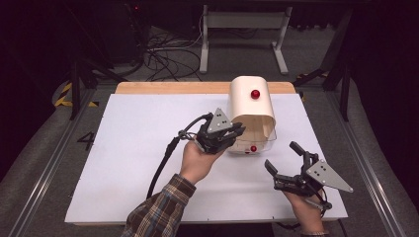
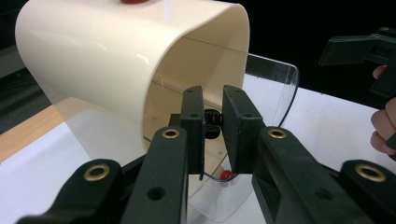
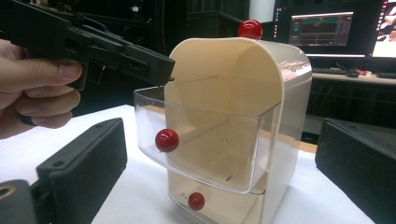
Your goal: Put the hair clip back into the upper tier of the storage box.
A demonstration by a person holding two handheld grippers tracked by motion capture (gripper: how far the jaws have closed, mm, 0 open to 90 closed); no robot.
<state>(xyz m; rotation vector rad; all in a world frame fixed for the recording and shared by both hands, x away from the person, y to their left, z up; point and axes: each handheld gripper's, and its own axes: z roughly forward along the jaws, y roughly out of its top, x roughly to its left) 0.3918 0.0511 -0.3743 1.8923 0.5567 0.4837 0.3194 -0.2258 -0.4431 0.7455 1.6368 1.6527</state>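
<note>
A cream cabinet (image 1: 247,106) with a red knob on top (image 1: 255,94) stands at the table's far right. Its upper clear drawer (image 3: 210,149) is pulled out, with a red knob (image 3: 166,140) on its front. The lower drawer's red knob (image 3: 196,201) sits underneath. My left gripper (image 1: 238,130) hovers over the open drawer's rim (image 2: 280,84). Its jaws are shut on a small black object (image 2: 212,125) with red marks. In the right gripper view the left gripper's tip (image 3: 161,69) is above the drawer's back left corner. My right gripper (image 1: 282,156) is open in front of the cabinet, holding nothing.
The white table top (image 1: 138,148) has a wooden strip (image 1: 168,87) along its far edge. Behind the table are a desk frame (image 1: 242,29) and loose cables (image 1: 168,54) on the floor. Monitors (image 3: 322,28) glow in the background.
</note>
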